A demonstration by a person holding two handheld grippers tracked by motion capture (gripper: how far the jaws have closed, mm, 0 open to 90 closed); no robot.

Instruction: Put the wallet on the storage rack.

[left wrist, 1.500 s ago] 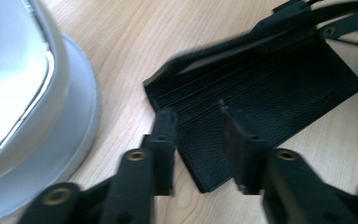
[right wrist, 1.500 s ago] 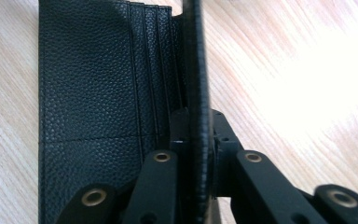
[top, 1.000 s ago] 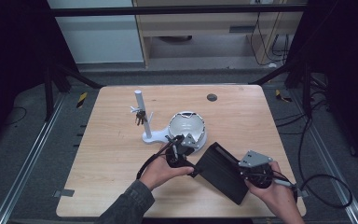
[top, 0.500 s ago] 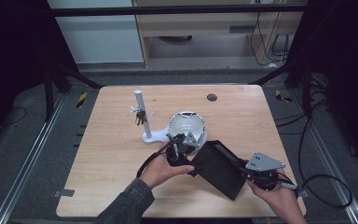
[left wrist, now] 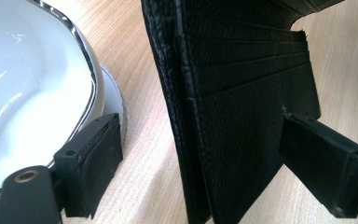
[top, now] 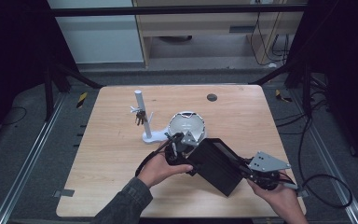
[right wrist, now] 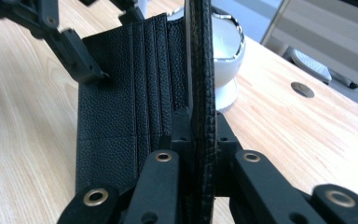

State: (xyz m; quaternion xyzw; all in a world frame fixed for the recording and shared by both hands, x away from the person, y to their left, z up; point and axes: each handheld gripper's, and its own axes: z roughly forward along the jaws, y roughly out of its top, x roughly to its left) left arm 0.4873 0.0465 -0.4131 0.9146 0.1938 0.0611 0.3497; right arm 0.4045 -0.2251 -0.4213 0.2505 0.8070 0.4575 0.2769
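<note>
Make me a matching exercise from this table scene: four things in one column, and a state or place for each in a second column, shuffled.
1. wallet
2. bowl
3. keys
4. right gripper

A. hang on the white stand
B. white, beside the wallet
C. shut on one flap
D. black, opened, card slots showing

Pairs: 1-D, 2-B, 3-A, 4-C

the wallet [left wrist: 242, 116] is cut off top and bottom; the bowl [left wrist: 23, 93] runs off left.
</note>
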